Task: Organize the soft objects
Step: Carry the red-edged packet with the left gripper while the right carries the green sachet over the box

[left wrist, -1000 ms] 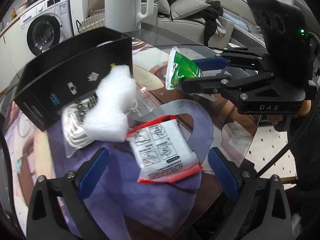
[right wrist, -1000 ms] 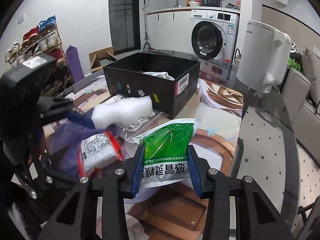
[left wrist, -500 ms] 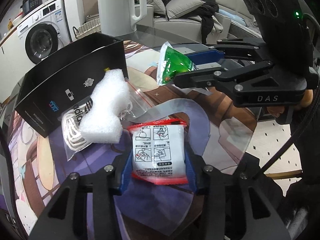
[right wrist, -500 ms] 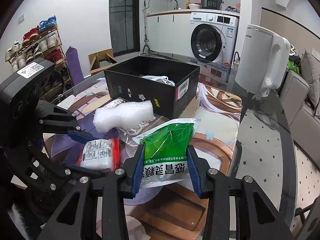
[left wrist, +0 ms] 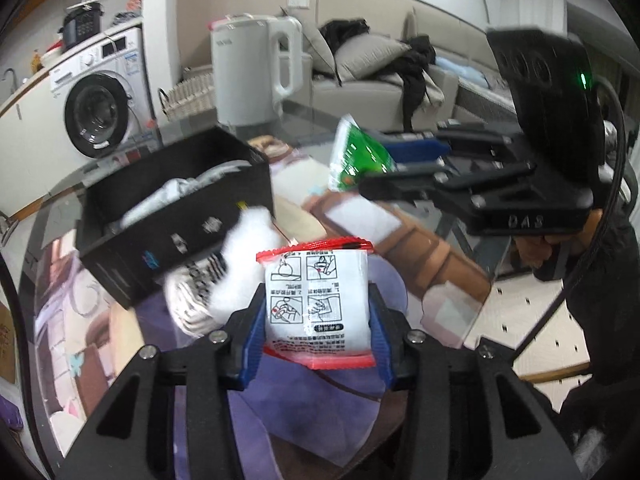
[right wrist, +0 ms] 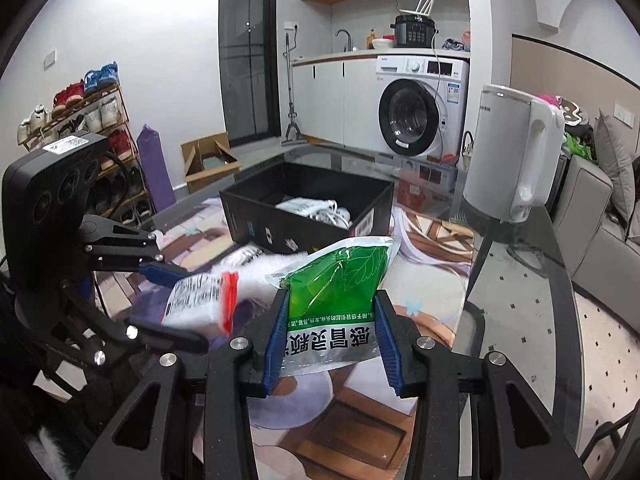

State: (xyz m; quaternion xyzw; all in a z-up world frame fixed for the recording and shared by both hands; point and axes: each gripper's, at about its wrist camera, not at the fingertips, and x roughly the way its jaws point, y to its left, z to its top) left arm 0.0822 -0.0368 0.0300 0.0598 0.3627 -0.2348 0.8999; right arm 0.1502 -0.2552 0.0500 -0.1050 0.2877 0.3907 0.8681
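Red-trimmed white pouch [left wrist: 316,300] clamped in L jaws, green pouch [right wrist: 340,292] in R; shoe rack [right wrist: 80,128] R-view only.

A glass-topped bench [right wrist: 520,280] with a dark rim carries everything; a printed mat in purple, brown and cream [right wrist: 420,300] lies under the glass or on it (which, the views do not settle). On the bench stands an open black box [right wrist: 304,220], white soft goods showing inside it. Just in front of the box lie a white foam piece [left wrist: 248,248] and a clear bag of white cord [left wrist: 188,300], touching each other. A white electric kettle [right wrist: 512,160] stands upright, apart from the box.
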